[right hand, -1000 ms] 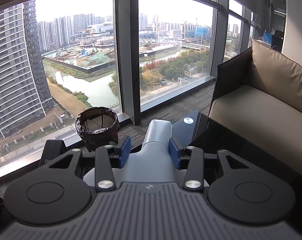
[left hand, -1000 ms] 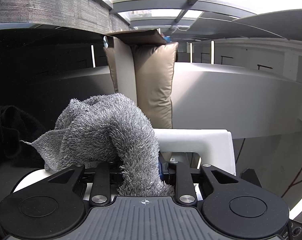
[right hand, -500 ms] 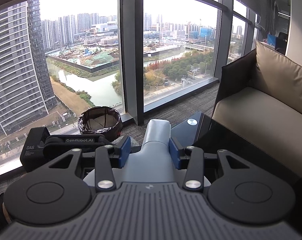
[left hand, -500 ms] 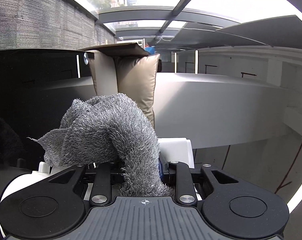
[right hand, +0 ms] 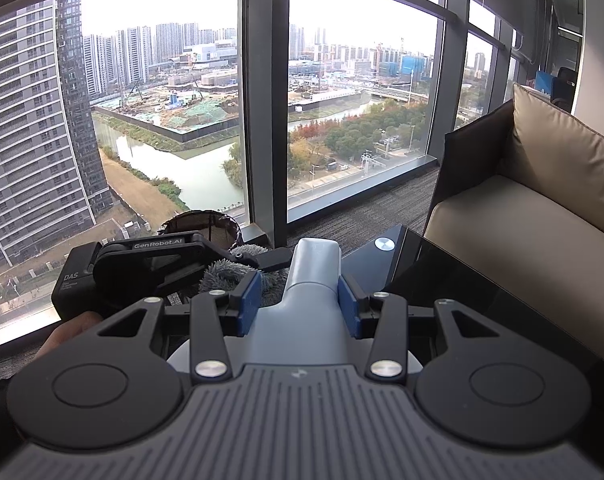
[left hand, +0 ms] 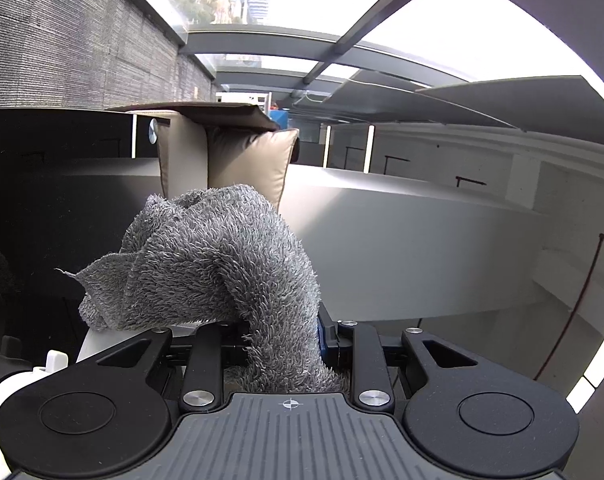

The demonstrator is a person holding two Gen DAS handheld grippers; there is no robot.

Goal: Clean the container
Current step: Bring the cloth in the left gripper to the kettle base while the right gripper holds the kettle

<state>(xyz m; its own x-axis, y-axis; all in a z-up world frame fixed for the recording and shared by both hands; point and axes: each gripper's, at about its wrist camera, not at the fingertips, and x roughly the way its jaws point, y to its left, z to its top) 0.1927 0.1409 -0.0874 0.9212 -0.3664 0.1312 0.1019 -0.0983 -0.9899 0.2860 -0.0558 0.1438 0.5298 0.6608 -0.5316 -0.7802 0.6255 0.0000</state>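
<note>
In the left wrist view my left gripper [left hand: 280, 344] is shut on a fluffy grey cloth [left hand: 222, 264], which bunches up over the fingers and hides them. A white edge [left hand: 98, 340] shows under the cloth. In the right wrist view my right gripper [right hand: 298, 304] is shut on the neck of a pale grey-blue container [right hand: 315, 276], which points away from me between the blue pads [right hand: 248, 300]. The left gripper's black body [right hand: 150, 264] reaches in from the left, and its cloth [right hand: 226, 274] lies right beside the container's neck; I cannot tell whether they touch.
A black glass side table [right hand: 441, 280] stands under and to the right of the container. A beige sofa [right hand: 521, 232] with a cushion [right hand: 561, 152] fills the right. A bin with a black liner [right hand: 206, 226] stands by the tall window. A hand [right hand: 70, 332] holds the left gripper.
The left gripper with the cloth has come into the right wrist view from the left, up beside the container. The right gripper and container have barely moved.
</note>
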